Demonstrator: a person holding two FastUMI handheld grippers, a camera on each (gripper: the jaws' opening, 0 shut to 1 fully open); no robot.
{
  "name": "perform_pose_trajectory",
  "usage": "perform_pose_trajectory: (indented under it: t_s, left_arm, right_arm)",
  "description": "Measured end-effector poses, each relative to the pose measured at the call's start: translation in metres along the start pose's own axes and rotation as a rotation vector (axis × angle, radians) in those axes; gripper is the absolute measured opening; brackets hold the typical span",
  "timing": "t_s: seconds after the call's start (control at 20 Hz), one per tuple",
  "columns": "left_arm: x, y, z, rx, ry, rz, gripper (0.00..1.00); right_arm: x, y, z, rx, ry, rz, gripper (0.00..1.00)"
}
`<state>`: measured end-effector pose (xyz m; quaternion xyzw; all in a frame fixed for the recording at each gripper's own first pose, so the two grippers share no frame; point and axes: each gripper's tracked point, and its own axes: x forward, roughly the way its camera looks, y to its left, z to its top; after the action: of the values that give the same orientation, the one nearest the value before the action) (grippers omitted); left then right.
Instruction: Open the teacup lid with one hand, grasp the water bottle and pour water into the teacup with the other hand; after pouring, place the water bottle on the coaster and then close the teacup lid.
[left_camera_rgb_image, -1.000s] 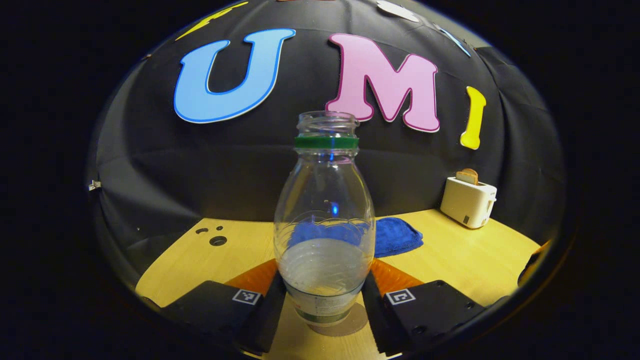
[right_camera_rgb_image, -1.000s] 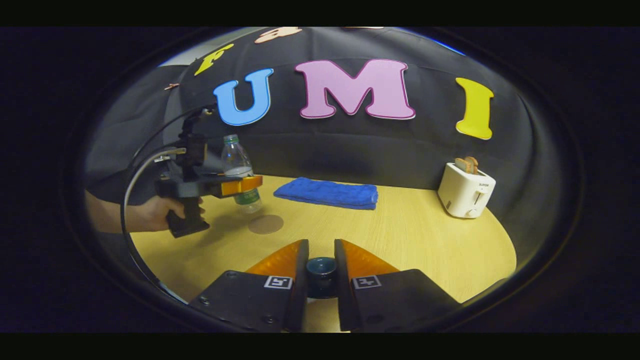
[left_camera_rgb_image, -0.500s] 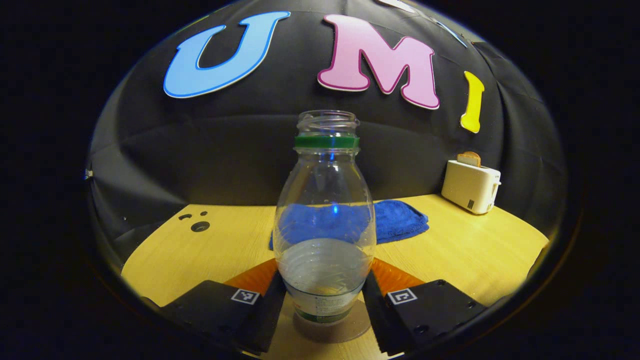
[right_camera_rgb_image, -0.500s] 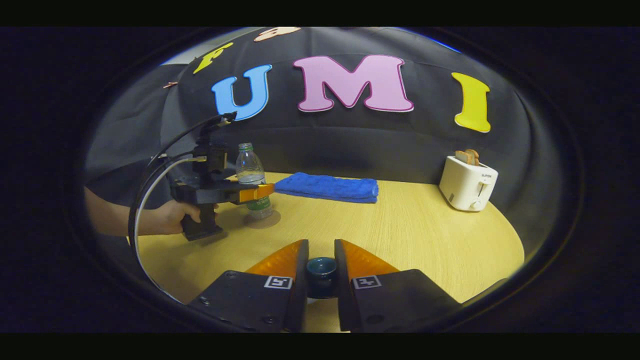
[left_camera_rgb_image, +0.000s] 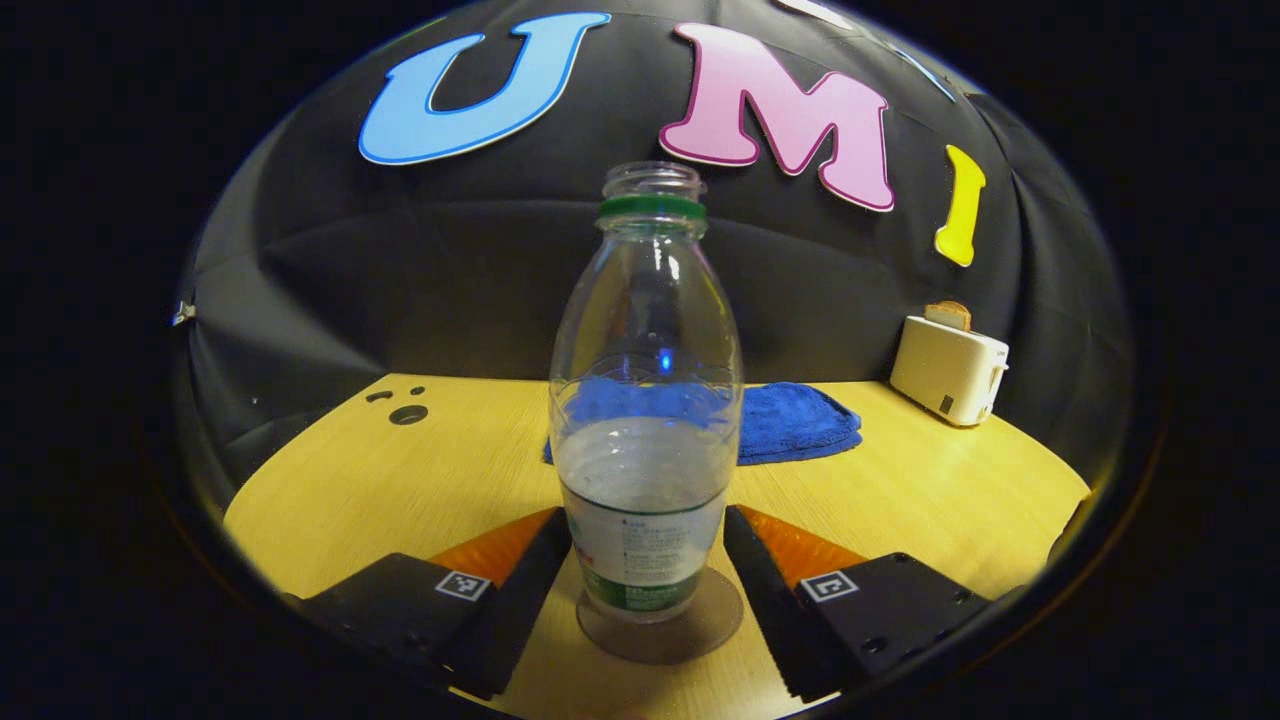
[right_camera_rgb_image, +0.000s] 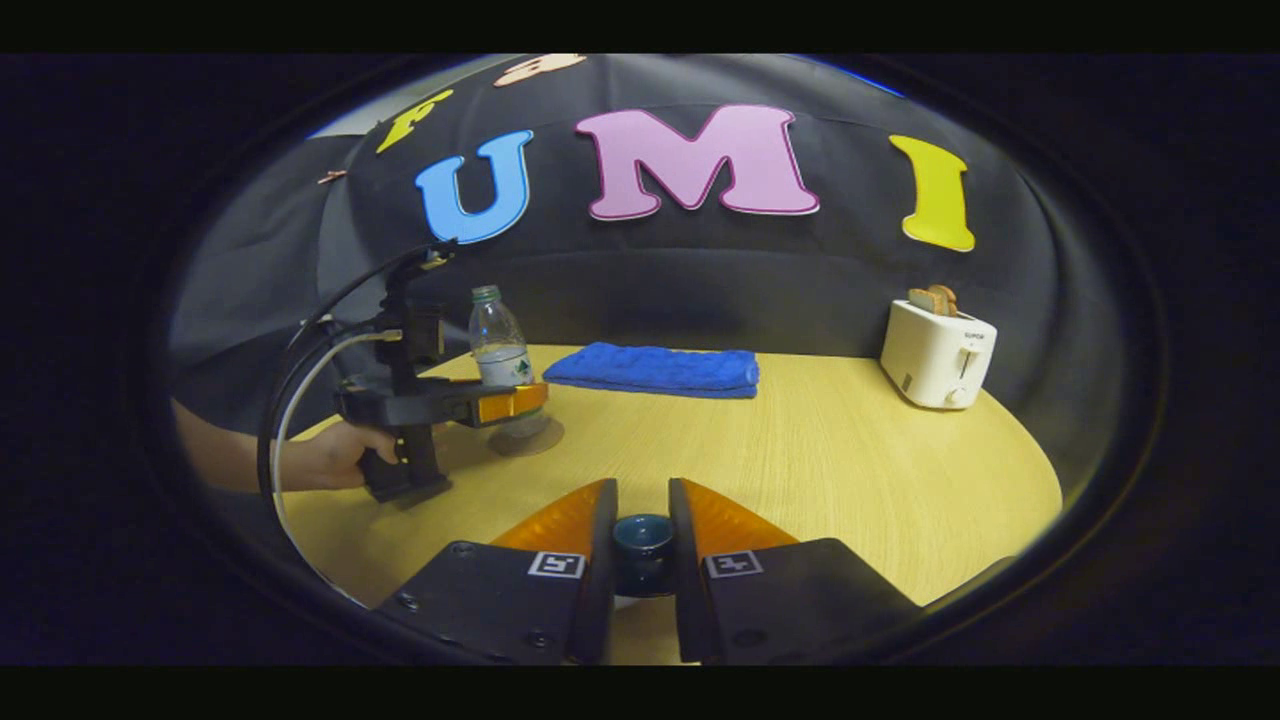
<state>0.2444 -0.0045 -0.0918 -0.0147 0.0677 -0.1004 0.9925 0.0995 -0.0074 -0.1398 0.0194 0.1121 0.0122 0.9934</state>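
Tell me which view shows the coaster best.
The left gripper view: the coaster sits close up under the water bottle, between the open left claw. The right gripper view shows it small and distant.

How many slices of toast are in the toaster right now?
1 that I can make out: a browned slice sticking up from the toaster at the table's far right. A second slot may hold another; too small to tell.

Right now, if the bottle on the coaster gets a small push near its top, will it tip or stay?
The bottle would probably tip easily: it is tall and narrow. Water fills only its lower part, which likely steadies it a little. Its mouth has no cap, so a fall on the coaster may spill.
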Motion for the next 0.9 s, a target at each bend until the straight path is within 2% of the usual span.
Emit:
perform_pose_trajectory:
  t_s: [0.3, 0.4, 0.45, 0.55, 0.65, 0.7, 0.85, 0.9]
  left_arm:
    - [-0.035, 0.002, -0.010, -0.002, 0.070, 0.016, 0.96]
    - [-0.053, 0.005, -0.013, 0.020, 0.106, 0.029, 0.96]
    - [-0.063, 0.010, -0.011, 0.038, 0.107, 0.052, 0.96]
    - [-0.076, 0.012, -0.006, 0.062, 0.097, 0.050, 0.96]
    - [-0.085, 0.014, -0.002, 0.095, 0.094, 0.048, 0.96]
    - [-0.090, 0.016, -0.001, 0.104, 0.096, 0.052, 0.96]
    - [-0.100, 0.017, 0.007, 0.078, 0.084, 0.076, 0.96]
    - [-0.101, 0.014, 0.006, 0.054, 0.079, 0.074, 0.96]
  right_arm:
    - [-0.007, 0.000, 0.016, -0.007, -0.025, 0.010, 0.29]
    - [-0.007, 0.001, 0.014, -0.009, -0.027, 0.012, 0.33]
    - [-0.007, 0.002, 0.013, -0.005, -0.035, 0.014, 0.29]
    - [-0.005, 0.005, 0.007, 0.013, -0.048, 0.022, 0.32]
    - [0.000, 0.009, -0.008, 0.020, -0.046, 0.034, 0.25]
    - [0.002, 0.011, -0.014, 0.023, -0.044, 0.042, 0.29]
    - [0.007, 0.016, -0.027, 0.019, -0.064, 0.052, 0.29]
    - [0.010, 0.017, -0.030, 0.019, -0.069, 0.055, 0.33]
